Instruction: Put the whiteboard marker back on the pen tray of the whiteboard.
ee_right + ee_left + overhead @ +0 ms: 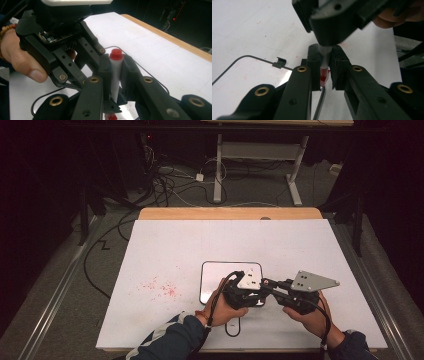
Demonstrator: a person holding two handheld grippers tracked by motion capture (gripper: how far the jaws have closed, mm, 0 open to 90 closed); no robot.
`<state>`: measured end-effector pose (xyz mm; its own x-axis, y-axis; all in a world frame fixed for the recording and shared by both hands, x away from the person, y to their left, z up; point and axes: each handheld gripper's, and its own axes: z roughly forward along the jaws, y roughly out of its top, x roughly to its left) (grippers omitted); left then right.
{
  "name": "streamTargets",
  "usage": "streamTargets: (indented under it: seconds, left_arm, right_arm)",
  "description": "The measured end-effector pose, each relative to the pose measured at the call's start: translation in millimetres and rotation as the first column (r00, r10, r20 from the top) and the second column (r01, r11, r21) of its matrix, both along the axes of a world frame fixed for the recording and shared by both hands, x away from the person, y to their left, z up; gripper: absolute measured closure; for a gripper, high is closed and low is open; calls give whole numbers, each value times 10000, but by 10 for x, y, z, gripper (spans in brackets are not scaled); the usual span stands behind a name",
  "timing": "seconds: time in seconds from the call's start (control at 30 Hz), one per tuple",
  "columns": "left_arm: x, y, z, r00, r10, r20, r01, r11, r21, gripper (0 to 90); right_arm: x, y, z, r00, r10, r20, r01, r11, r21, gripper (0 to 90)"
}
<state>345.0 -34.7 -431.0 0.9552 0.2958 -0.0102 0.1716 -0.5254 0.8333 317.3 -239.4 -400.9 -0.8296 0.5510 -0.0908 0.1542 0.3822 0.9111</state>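
Near the left part of the bench (165,245) I see a patch of red specks (160,288) on the white cover. Just right of it lies a small whiteboard (212,270), close to the front edge and about at the middle of it. Above the board's front right corner, my left gripper (261,287) is pinching a white marker (115,75). In the left gripper view its jaws press on the marker's lower part, where some red shows between them. My right gripper (272,287) comes from the right and meets the left one. Its jaws are pressed on the white barrel of the same marker, below the red end (116,54). So both grippers hold one marker, lifted a little over the board.
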Motion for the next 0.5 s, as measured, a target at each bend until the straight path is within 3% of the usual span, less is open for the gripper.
streamTargets:
  seconds: [0.1,0.17,0.2,0.27,0.37,0.4,0.43,0.47,0.5]
  left_arm:
    - [-56,72,37,9990,107,442,-113,9999,119,614]
    - [-116,189,90,9931,297,1131,-350,9983,456,493]
    - [-167,299,116,9843,531,1684,-629,9966,530,440]
    - [-237,532,138,9677,1045,2296,-1154,9927,345,348]
    - [-292,894,127,9524,1665,2554,-1761,9843,150,293]
    - [-310,1053,107,9398,2071,2719,-2221,9747,251,292]
    - [-302,1173,89,9340,2253,2772,-2424,9698,284,287]
    - [-305,1261,71,9327,2525,2573,-2678,9631,254,276]
    - [-316,1387,47,9199,3060,2452,-3222,9463,280,270]
  right_arm:
    - [55,-44,45,9989,-346,-326,350,9993,109,814]
    - [122,-89,79,9966,-403,-715,431,9983,386,814]
    - [165,-109,94,9941,-504,-961,545,9977,403,814]
    - [268,-153,99,9841,-611,-1666,695,9966,448,814]
    - [445,-194,51,9549,-608,-2905,707,9972,237,813]
    - [495,-209,30,9452,-771,-3172,895,9957,245,813]
    - [573,-221,-7,9289,-744,-3627,890,9958,236,812]
    - [629,-231,-37,9166,-865,-3904,1045,9942,251,812]
    - [667,-236,-58,9097,-999,-4031,1183,9928,209,812]
